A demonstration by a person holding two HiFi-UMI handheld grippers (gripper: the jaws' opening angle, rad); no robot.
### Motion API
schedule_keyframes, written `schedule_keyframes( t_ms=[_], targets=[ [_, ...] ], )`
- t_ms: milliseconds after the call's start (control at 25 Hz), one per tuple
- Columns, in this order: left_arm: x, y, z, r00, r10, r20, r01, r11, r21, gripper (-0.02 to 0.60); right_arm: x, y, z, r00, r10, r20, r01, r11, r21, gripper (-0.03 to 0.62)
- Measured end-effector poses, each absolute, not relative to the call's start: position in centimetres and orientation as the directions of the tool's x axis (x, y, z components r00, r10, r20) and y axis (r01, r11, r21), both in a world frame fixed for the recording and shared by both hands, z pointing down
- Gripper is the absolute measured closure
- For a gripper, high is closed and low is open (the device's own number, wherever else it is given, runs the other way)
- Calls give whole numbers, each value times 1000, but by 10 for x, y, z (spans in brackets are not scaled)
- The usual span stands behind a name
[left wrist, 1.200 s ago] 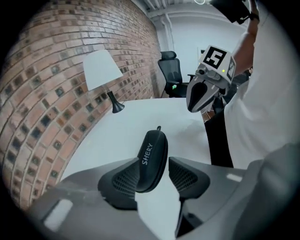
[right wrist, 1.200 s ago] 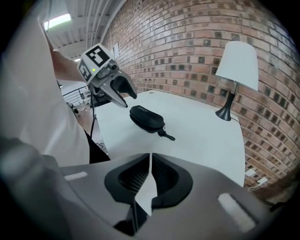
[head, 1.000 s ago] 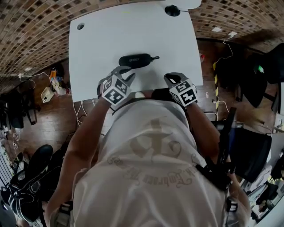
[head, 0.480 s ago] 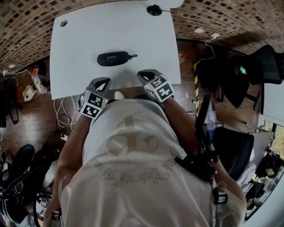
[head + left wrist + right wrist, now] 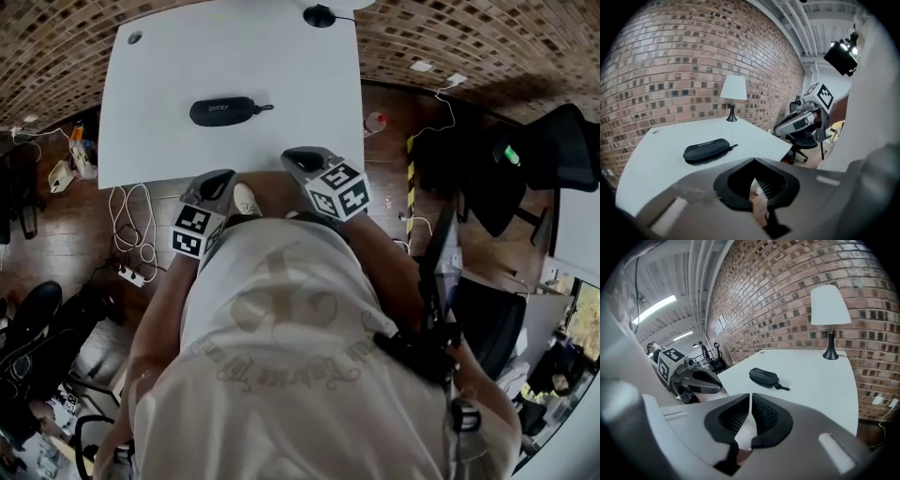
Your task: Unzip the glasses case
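Note:
The black glasses case [image 5: 225, 111] lies closed on the white table [image 5: 291, 75], its pull strap pointing right. Both grippers hang off the table's near edge, close to the person's body and apart from the case. My left gripper [image 5: 223, 175] is shut with nothing in it; in its own view the case [image 5: 707, 150] lies ahead on the table [image 5: 647, 154], beyond the jaws of the left gripper [image 5: 753, 165]. My right gripper [image 5: 296, 154] is shut and empty too; its view shows the case [image 5: 764, 377] further off, and the right gripper [image 5: 750, 401] with pads together.
A lamp with a white shade [image 5: 733, 88] stands at the table's far edge, with its base [image 5: 322, 16] by the brick wall. Cables and a power strip [image 5: 131, 272] lie on the wood floor at the left. Black office chairs [image 5: 525, 178] stand at the right.
Both grippers have drawn back from the table toward the person's body and risen. The left gripper's jaws have closed. The case has stayed where it was.

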State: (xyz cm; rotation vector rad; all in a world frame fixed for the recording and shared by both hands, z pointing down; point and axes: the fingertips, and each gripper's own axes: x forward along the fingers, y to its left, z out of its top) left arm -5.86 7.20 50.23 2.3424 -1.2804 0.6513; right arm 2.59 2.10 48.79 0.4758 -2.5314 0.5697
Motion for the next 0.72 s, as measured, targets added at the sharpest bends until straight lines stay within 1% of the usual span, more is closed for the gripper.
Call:
schedule_keyframes(
  t_ms=[160, 440, 560, 720],
  targets=[
    [-44, 92, 492, 478, -696, 536, -869, -464, 172, 576, 39, 41, 477, -851, -210, 481, -395, 860, -324, 571],
    [-34, 126, 489, 412, -744, 525, -910, -362, 201, 576, 54, 74, 478, -886, -155, 437, -325, 879, -349, 572],
    [-16, 137, 496, 420, -741, 524, -907, -351, 232, 577, 71, 86, 484, -886, -150, 438, -325, 875, -359, 572],
    [-15, 153, 500, 428, -733, 529, -904, -354, 241, 576, 72, 98, 492, -885, -150, 440, -330, 869, -368, 572]
  ],
)
